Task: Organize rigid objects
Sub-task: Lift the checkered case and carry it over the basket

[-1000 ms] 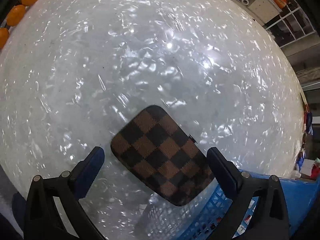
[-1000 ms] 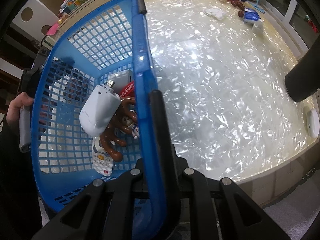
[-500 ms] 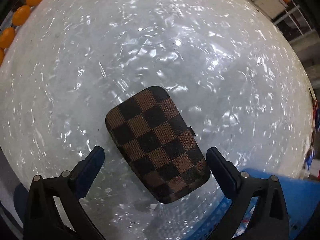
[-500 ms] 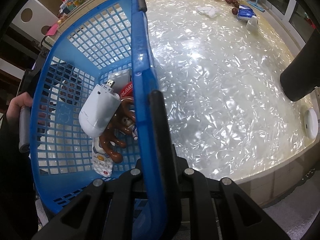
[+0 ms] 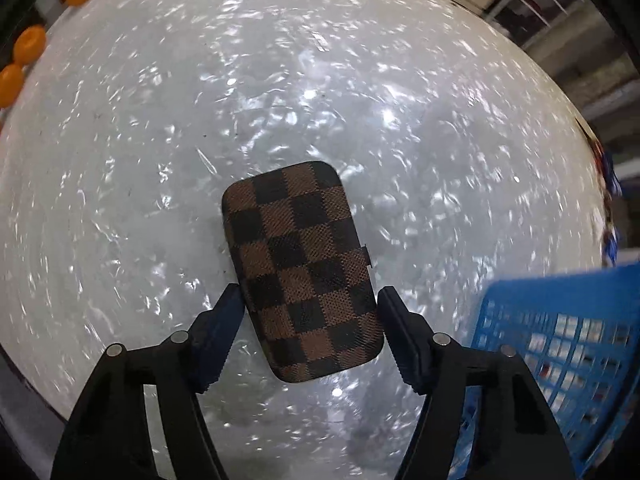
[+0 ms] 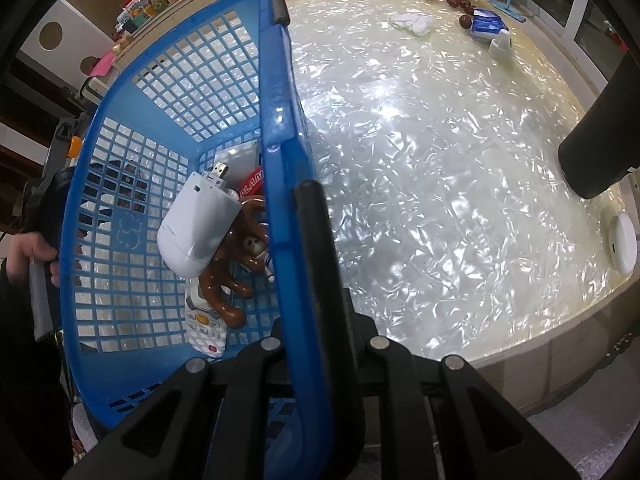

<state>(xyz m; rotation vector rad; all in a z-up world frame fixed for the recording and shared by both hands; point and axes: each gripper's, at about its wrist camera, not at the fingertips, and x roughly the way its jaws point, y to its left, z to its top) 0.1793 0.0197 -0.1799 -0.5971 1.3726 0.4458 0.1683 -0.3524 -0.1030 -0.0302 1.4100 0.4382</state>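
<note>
Checkered brown fabric-covered case (image 5: 304, 268), stiff and probably light, lies flat at centre frame on the shimmering white bench (image 5: 160, 140); its long edges suit gripping. Blue plastic lattice basket (image 6: 276, 128) is pinched at its rim by the right tool (image 6: 316, 280). Left tool (image 5: 310, 300) is closing around the case's near end, pads not yet pressing.

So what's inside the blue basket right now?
In the blue basket lie a white USB device, a brown claw clip, a white remote and a red-labelled item, piled together. The pile covers whatever is beneath it.
</note>
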